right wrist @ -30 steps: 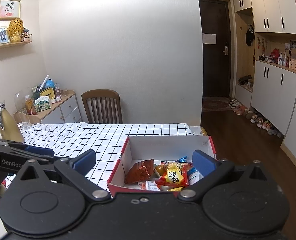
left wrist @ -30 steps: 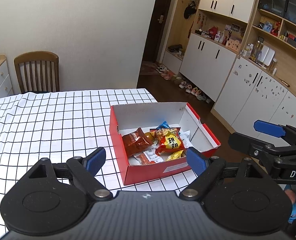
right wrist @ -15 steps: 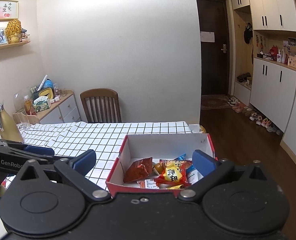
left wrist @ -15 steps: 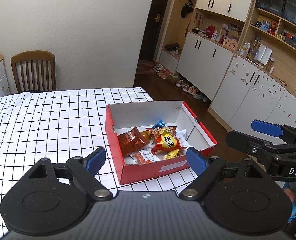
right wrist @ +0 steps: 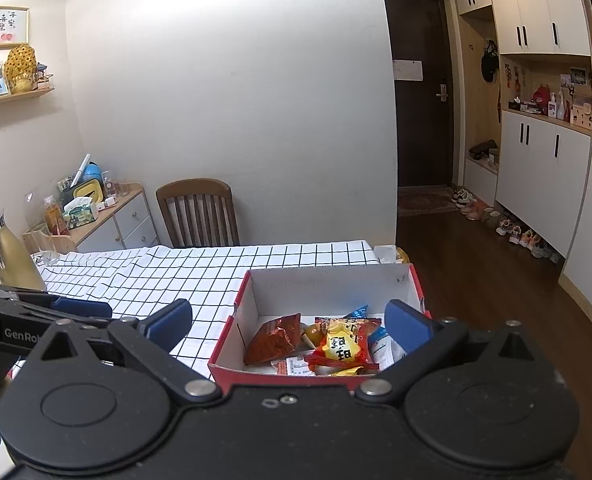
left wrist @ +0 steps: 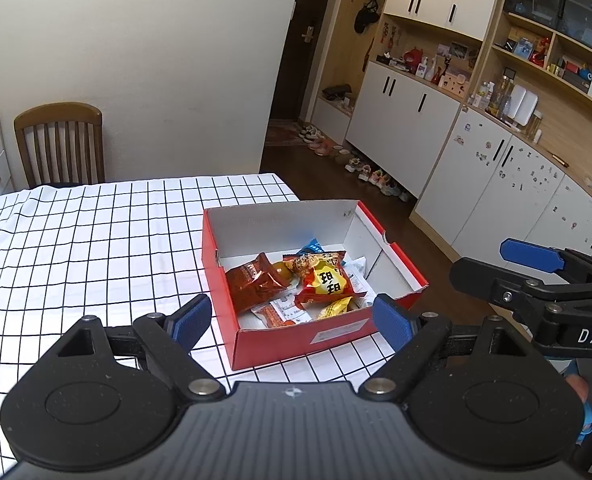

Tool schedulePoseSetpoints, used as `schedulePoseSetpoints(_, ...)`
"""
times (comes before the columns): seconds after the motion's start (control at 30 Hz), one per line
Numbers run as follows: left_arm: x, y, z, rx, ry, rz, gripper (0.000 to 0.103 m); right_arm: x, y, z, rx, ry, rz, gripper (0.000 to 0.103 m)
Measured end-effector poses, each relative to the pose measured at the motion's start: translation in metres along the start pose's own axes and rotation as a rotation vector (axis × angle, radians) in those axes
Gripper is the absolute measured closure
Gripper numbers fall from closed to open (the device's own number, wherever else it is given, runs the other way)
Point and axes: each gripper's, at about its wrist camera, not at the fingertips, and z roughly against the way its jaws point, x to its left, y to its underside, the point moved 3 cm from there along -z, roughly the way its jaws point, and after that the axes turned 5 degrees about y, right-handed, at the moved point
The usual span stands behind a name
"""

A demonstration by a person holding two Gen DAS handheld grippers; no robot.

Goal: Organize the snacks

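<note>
**Red box is loaded, grippers idle: looks pretty much wrapped up**

Red cardboard box (left wrist: 307, 336) sits at the corner of the table with the checked cloth (left wrist: 76, 248), and as far as I can see every snack is already in it. Nothing loose shows on the cloth in either view.

Inside: a brown crinkly packet (left wrist: 256, 282) on the left, a red and yellow packet (left wrist: 325, 280) in the middle partly lying over other stuff, a small yellow packet (left wrist: 333, 306) near the front wall, a bit of blue wrapper (left wrist: 313, 246) poking out behind, plus some flat white and orange sachets underneath. It's more of a pile than neat rows.

Left gripper (left wrist: 292, 322) hangs just short of the box's front wall, pads wide apart, nothing between them. Right gripper (right wrist: 290, 322) is the same deal: spread wide, empty, looking down into the box from the near side.

My guess: collecting is done. What's left, if anything, is tidying the pile, and I can't tell whether that's part of the job.
</note>
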Motion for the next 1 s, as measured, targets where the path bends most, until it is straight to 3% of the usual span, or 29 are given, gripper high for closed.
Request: schedulePoseSetpoints(1.0,0.000,0.000,-0.022,0.067,0.031,-0.011,0.015,-0.014,0.006,-0.009,0.070,0.110,-0.050,0.000)
